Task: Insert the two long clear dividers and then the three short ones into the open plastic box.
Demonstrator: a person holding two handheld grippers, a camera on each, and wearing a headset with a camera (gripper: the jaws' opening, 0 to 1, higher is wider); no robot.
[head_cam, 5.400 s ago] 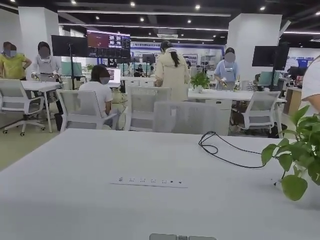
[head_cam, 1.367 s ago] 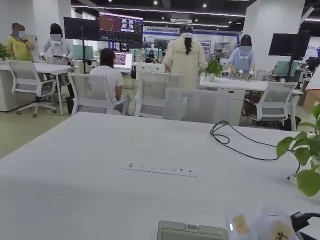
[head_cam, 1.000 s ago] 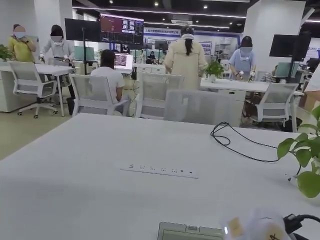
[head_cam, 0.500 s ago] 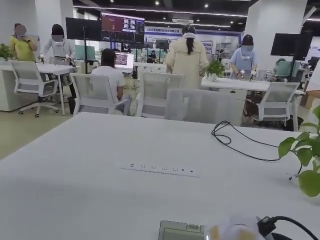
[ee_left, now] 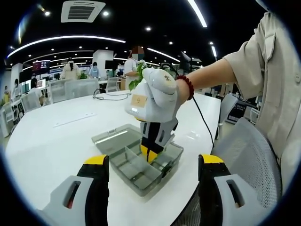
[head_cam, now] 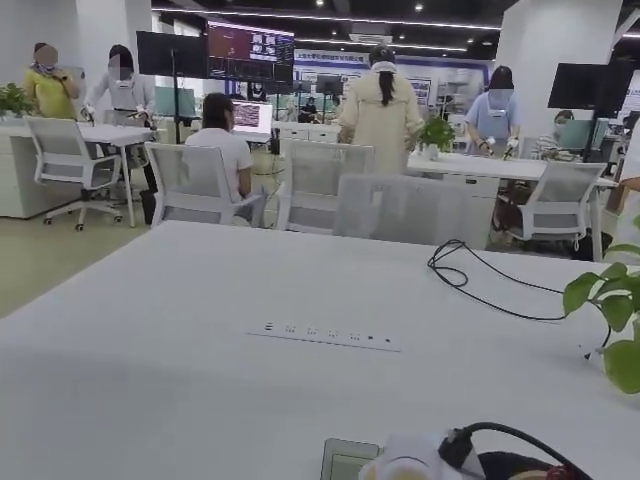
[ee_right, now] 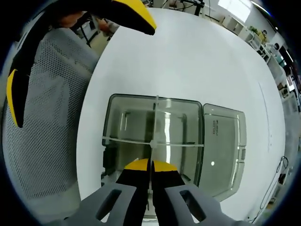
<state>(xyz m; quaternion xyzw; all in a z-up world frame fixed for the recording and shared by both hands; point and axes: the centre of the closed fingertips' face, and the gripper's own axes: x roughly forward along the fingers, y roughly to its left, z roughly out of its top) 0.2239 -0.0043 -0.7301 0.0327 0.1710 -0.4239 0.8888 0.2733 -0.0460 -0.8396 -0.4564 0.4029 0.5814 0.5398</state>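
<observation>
Right tongs point(ee_right: 151, 165) are seen pressed together on the near end of a clear divider point(ee_right: 155, 117). The thin plate is pinched between the two yellow tips and stands on edge inside the plastic box point(ee_right: 107, 117), reaching from the tongs to the far wall. A second clear divider point(ee_right: 178, 144) is set across it from side wall to side wall, and the two meet just ahead of the tips.

In the left gripper view these tongs are shown pointing down into the box, carried by an arm with a red bead bracelet point(ee_left: 184, 88).

Left tongs point(ee_left: 154, 161) are held wide apart with nothing between them. The box is framed between their jaws, ahead of them and not touched.

The box is placed close to the near edge of the white bench point(ee_right: 188, 56), with its lid point(ee_right: 225, 141) laid open flat beside it. A mesh chair point(ee_right: 51, 117) is seen just off that edge.

Farther out on the bench, a power strip point(head_cam: 325, 335), a black cable point(head_cam: 480, 280) and a leafy plant point(head_cam: 610, 320) are seen in the head view.
</observation>
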